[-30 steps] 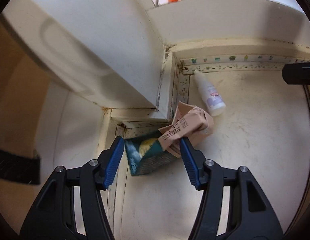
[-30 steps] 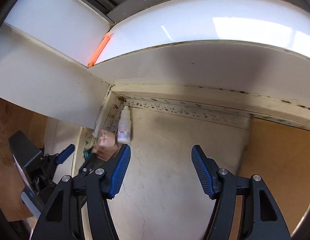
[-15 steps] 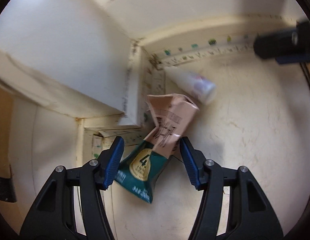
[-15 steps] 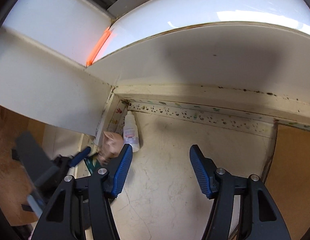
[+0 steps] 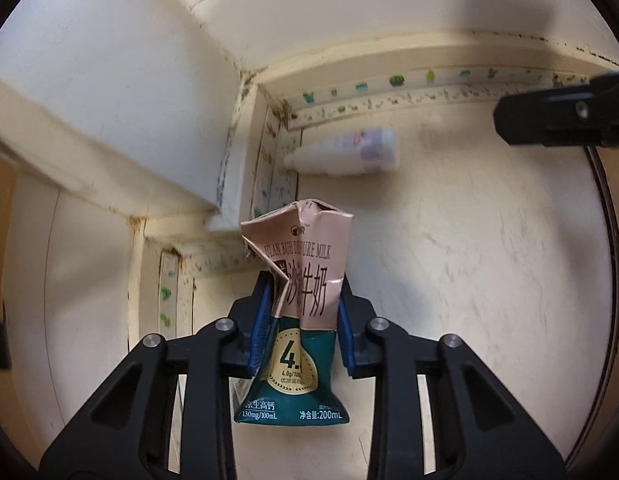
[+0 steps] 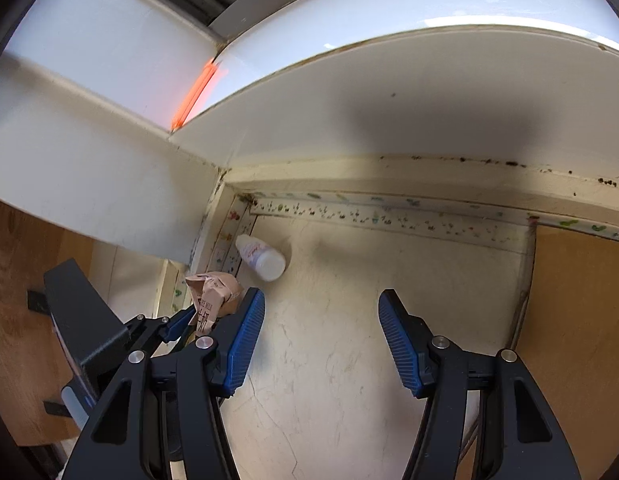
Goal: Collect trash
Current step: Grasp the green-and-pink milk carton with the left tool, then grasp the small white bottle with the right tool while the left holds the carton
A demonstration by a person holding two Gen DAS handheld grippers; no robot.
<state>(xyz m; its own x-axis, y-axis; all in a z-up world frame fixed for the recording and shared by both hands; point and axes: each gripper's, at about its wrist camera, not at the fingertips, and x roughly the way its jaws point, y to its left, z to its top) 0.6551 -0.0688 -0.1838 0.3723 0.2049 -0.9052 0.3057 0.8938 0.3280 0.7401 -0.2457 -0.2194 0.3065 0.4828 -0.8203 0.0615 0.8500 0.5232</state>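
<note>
Room: where white cabinet panels [image 6: 109, 184] meet in a corner, upper left of frame.
Surface: scuffed cream floor [image 6: 341, 360].
Left gripper [image 5: 301, 320]: jaws closing, pinching the crumpled pink-and-green milk carton [image 5: 299, 304], long axis vertical in frame.
Right gripper [image 6: 321, 340]: spread, nothing between.
Next target: small white plastic bottle [image 6: 261, 258], lying up-left of the right gripper, near it.
</note>
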